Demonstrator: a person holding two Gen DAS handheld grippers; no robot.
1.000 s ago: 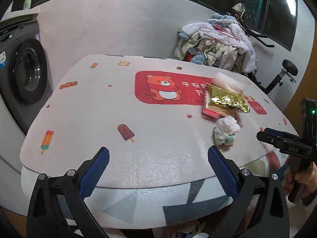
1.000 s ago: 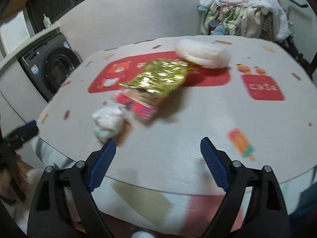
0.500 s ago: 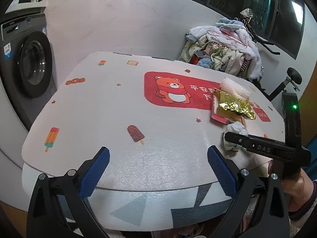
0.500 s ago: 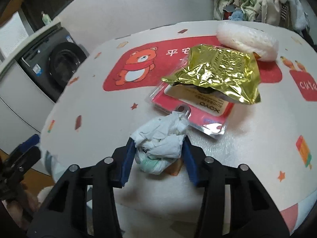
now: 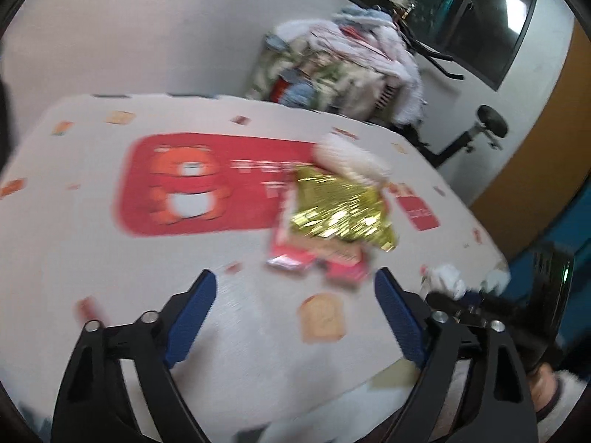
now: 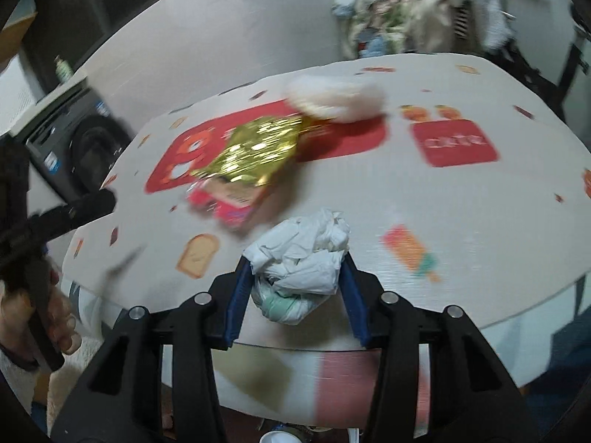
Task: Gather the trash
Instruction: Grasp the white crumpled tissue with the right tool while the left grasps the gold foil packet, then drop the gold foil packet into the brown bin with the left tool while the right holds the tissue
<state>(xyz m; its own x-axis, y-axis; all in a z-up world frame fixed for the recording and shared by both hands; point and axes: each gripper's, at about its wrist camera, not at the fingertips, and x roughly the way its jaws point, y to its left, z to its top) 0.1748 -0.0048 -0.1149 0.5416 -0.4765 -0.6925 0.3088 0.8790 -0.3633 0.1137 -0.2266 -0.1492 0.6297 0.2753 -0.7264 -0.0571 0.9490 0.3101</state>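
Right hand-held gripper (image 6: 295, 288) pinches crumpled white tissue wad (image 6: 301, 262) above the table's (image 6: 461, 203) near edge; left hand-held gripper (image 5: 295, 317) stands spread.

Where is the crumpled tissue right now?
In the right wrist view the crumpled tissue sits clamped in the right gripper at the table's near edge, just in front of the red packet and gold foil bag.

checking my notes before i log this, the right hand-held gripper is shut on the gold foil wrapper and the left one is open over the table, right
Not quite. The right hand-held gripper is shut on the crumpled white tissue wad, not the gold foil wrapper, which lies on the table atop a red package; the right wrist view shows this. The left hand-held gripper is indeed open over the table.
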